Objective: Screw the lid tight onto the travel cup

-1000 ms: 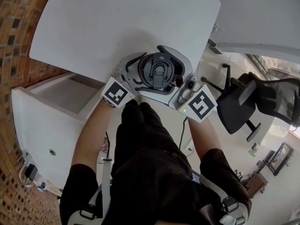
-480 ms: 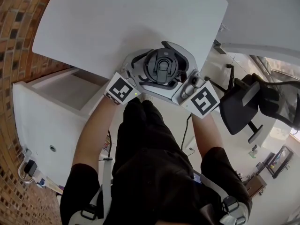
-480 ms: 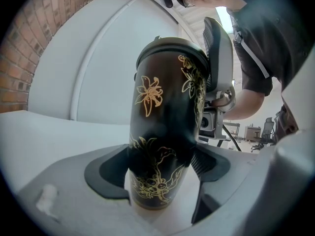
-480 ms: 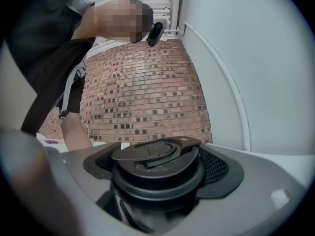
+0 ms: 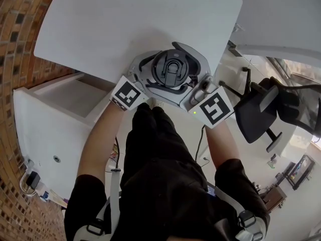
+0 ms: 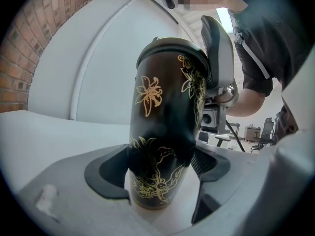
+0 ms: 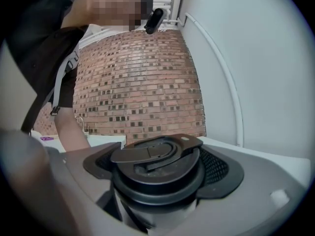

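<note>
A black travel cup (image 6: pixel 165 127) with a gold flower pattern stands upright on the white table (image 5: pixel 125 24), close to its near edge. My left gripper (image 6: pixel 157 178) is shut on the cup's lower body. The dark lid (image 7: pixel 157 166), with a flip handle on top, sits on the cup's mouth. My right gripper (image 7: pixel 157 183) is shut round the lid's rim. In the head view the lid (image 5: pixel 171 69) shows from above, with both grippers' jaws wrapped about it from the near side. The joint between lid and cup is hidden by the jaws.
A brick wall (image 5: pixel 15 59) runs along the left. A white cabinet (image 5: pixel 60 114) stands under the table's left side. A black office chair (image 5: pixel 266 109) is off to the right. The table's far part (image 5: pixel 150 14) is bare white.
The right gripper's marker cube has turned a little and the lid's handle has rotated slightly with it. The cup and the left gripper stay in place.
</note>
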Action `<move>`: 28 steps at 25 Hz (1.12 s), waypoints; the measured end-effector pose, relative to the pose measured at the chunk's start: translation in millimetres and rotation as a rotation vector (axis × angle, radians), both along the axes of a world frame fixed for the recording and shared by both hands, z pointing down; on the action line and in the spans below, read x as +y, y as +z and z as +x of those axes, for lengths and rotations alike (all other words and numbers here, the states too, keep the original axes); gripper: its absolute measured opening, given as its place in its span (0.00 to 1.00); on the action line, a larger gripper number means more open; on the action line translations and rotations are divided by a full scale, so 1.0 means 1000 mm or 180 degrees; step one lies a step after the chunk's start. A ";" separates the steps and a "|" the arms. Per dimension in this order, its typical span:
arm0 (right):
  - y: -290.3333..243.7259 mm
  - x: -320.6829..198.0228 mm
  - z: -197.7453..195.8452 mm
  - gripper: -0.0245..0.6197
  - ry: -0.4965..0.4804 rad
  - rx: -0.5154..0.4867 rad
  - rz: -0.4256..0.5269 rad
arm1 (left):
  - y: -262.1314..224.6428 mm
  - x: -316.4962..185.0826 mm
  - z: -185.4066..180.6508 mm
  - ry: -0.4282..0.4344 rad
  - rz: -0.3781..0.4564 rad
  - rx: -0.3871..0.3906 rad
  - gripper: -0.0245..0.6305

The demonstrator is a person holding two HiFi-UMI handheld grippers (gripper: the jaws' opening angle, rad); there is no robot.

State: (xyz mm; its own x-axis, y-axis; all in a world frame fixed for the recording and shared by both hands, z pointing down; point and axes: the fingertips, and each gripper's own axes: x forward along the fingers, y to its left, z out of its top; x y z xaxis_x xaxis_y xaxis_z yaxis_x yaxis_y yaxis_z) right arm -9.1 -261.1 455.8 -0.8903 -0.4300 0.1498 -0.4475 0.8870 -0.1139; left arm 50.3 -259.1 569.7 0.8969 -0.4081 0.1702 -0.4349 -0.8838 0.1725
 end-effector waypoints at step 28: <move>-0.010 0.006 0.001 0.88 -0.0204 0.0052 0.0379 | 0.001 0.000 0.002 0.0005 -0.0012 -0.0008 0.64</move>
